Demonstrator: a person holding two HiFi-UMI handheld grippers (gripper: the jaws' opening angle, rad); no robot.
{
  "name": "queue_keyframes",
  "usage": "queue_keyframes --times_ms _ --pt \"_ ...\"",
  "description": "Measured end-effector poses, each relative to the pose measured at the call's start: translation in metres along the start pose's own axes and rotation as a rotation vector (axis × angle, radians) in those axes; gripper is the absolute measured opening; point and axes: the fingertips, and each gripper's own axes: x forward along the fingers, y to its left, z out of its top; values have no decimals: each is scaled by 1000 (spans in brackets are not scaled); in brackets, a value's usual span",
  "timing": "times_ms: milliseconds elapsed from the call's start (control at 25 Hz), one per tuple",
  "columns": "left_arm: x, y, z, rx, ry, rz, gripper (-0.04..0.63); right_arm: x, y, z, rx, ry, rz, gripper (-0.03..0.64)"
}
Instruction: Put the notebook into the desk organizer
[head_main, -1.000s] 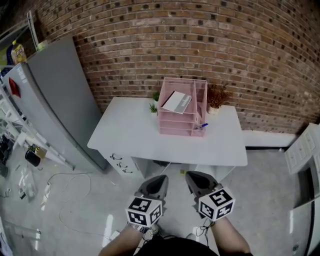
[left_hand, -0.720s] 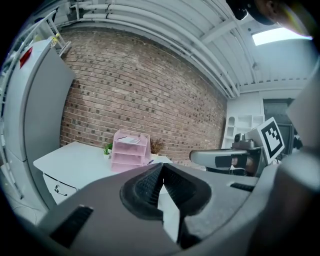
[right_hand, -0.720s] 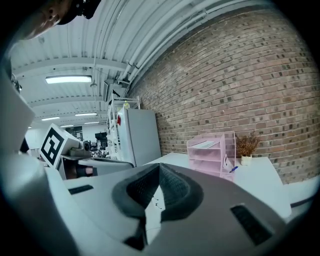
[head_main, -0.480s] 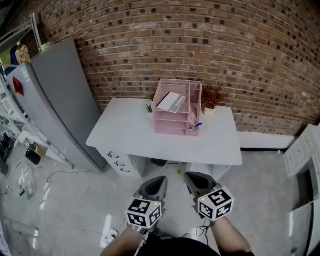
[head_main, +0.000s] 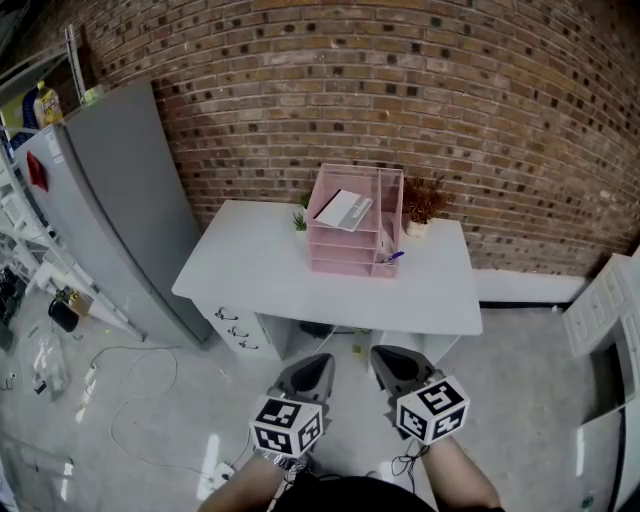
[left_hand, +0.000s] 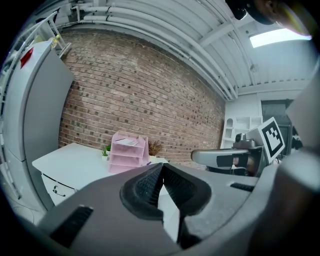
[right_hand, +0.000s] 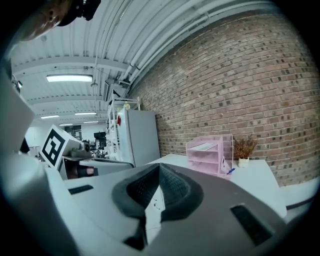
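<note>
Two tongs show at the bottom of the head view, the left tongs (head_main: 318, 362) and the right tongs (head_main: 385, 358). They are side by side over the grey floor (head_main: 520, 400), well apart from the white table (head_main: 260, 270). Each pair is pressed together with nothing between its tips, and each gripper view shows that best. The arms that hold them are cut off by the bottom edge.

The notebook (head_main: 343, 209) lies on the top tray of the pink desk organizer (head_main: 345, 255). The organizer stands at the back of the table, near the brick wall (head_main: 400, 90). From above, the notebook is a white slab lying a little crooked. In both gripper views it is only a thin pale strip, too small to tell more. What is in the lower trays is hard to make out in any view.

A blue pen (head_main: 396, 256) pokes out at the organizer's right side. A small green plant (head_main: 299, 218) peeks from behind its left side, partly hidden. A brown dry plant (head_main: 425, 198) stands to its right.

Only the head view shows the table's drawers (head_main: 232, 325). Only the gripper views show the ceiling (left_hand: 165, 35) with its pipes. Each gripper view also shows the other tongs from the side. A tall grey fridge (head_main: 110, 190) stands left of the table. A white shelf (head_main: 600, 300) is cut off at the right edge.
</note>
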Motion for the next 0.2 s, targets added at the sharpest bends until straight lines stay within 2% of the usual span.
queue_keyframes --times_ms 200 --pt "-1 6 4 6 -2 -8 6 6 2 3 2 -6 -6 3"
